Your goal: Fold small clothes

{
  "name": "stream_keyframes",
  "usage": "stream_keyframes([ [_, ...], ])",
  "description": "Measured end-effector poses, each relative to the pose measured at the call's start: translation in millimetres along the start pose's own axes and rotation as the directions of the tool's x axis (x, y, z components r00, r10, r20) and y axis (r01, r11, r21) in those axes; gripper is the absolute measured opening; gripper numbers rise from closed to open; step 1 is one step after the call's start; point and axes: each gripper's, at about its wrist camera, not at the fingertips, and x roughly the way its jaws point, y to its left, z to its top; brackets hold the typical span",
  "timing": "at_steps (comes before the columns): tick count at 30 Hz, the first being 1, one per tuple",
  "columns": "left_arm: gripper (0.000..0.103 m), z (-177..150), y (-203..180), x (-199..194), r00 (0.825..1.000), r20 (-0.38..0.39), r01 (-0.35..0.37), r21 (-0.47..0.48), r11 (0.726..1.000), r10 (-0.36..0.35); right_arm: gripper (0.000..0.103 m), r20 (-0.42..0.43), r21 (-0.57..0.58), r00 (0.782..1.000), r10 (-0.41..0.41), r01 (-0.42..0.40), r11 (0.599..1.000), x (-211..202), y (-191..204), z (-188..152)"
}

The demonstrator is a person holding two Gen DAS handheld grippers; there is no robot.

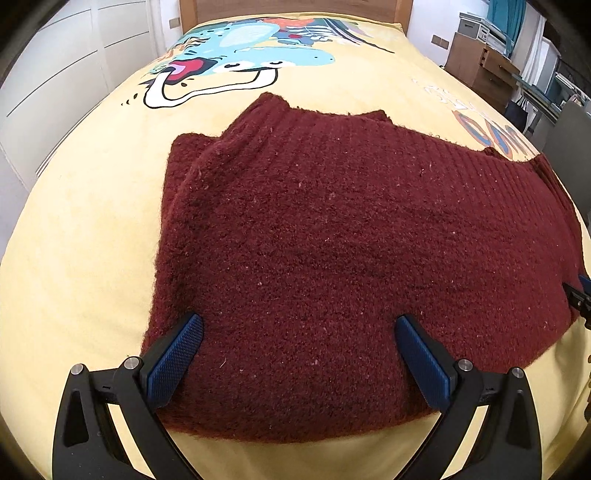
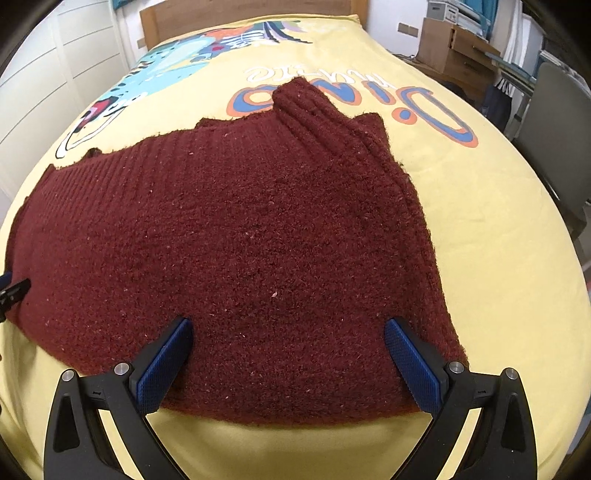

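Note:
A dark red knitted sweater (image 1: 332,240) lies flat on the yellow bedspread, its sleeves folded in over the body. My left gripper (image 1: 299,325) is open above its near left part, blue pads spread wide with only the knit below them. My right gripper (image 2: 288,326) is open over the sweater (image 2: 240,240) at its near right part, close to the folded right edge. Nothing is held in either one. The right gripper's tip (image 1: 578,295) peeks in at the right edge of the left wrist view, and the left gripper's tip (image 2: 11,290) at the left edge of the right wrist view.
The sweater lies on a bed with a yellow dinosaur-print cover (image 1: 92,221). A wooden headboard (image 2: 251,11) stands at the far end, white wardrobe doors (image 1: 55,74) to the left, a wooden cabinet with boxes (image 2: 454,48) and a grey chair (image 2: 554,122) to the right.

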Motion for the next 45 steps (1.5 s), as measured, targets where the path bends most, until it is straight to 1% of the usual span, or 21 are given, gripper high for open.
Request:
stream_keyframes([
  [5,0.102,3.3,2.3,-0.9,0.999,-0.032,0.014,0.004,1.000,-0.014,0.103,-0.022,-0.004,1.000,-0.005,0.005,1.000,-0.1,2.2,5.3],
  [8,0.102,7.7,0.9,-1.5,0.998,-0.063,0.012,0.011,1.000,-0.011,0.103,-0.062,-0.033,0.998,-0.023,0.021,0.999,-4.4,6.9,12.2],
  [12,0.102,11.7,3.0,-7.6,0.995,-0.093,0.029,-0.012,0.999,-0.030,0.103,-0.101,-0.076,0.993,-0.055,0.047,0.996,-15.9,12.4,16.5],
  [15,0.102,17.7,3.5,-16.4,0.991,-0.124,0.055,-0.038,0.998,-0.059,0.103,-0.108,-0.081,0.992,-0.061,0.052,0.995,-27.4,9.4,14.1],
  [17,0.102,22.3,5.3,-24.1,0.989,-0.127,0.062,-0.056,0.996,-0.069,0.103,-0.110,-0.085,0.992,-0.066,0.057,0.995,-31.7,10.1,14.2],
  [23,0.102,42.8,23.4,-50.9,0.994,-0.099,0.043,-0.116,0.992,-0.055,0.103,-0.103,-0.044,0.993,-0.048,0.044,0.998,-50.7,1.8,13.1],
  [25,0.102,46.4,29.4,-53.1,0.993,-0.105,0.035,-0.124,0.992,-0.048,0.103,-0.094,-0.045,0.994,-0.063,0.059,0.997,-58.0,3.3,11.2],
  [28,0.102,47.0,37.5,-47.2,0.992,-0.127,0.011,-0.128,0.992,-0.027,0.103,-0.086,-0.050,0.993,-0.083,0.079,0.996,-60.6,0.7,8.3],
  [33,0.102,38.1,52.8,-22.2,0.978,-0.188,0.055,-0.194,0.979,-0.092,0.103,-0.111,-0.034,0.990,-0.087,0.084,0.996,-55.0,-8.3,-1.2],
  [35,0.102,34.6,54.9,-9.5,0.968,-0.224,0.068,-0.195,0.978,-0.112,0.103,-0.122,-0.033,0.988,-0.094,0.090,0.995,-53.3,-11.4,-5.2],
  [38,0.102,28.8,57.7,7.2,0.955,-0.270,0.063,-0.220,0.973,-0.123,0.103,-0.136,-0.024,0.986,-0.099,0.096,0.995,-50.6,-16.5,-9.9],
  [40,0.102,25.2,60.1,15.7,0.946,-0.277,0.099,-0.257,0.961,-0.172,0.103,-0.143,-0.017,0.984,-0.102,0.101,0.995,-48.7,-19.3,-11.8],
  [41,0.102,22.7,62.5,20.0,0.939,-0.275,0.121,-0.289,0.949,-0.204,0.103,-0.145,-0.015,0.984,-0.103,0.102,0.995,-48.1,-20.0,-12.7],
  [43,0.102,20.0,65.1,24.1,0.936,-0.272,0.129,-0.325,0.937,-0.224,0.103,-0.149,-0.009,0.984,-0.102,0.102,0.995,-46.8,-20.8,-13.8],
  [45,0.102,19.0,63.0,24.6,0.939,-0.262,0.131,-0.322,0.937,-0.222,0.103,-0.149,-0.007,0.984,-0.099,0.099,0.995,-46.2,-20.3,-14.4],
])
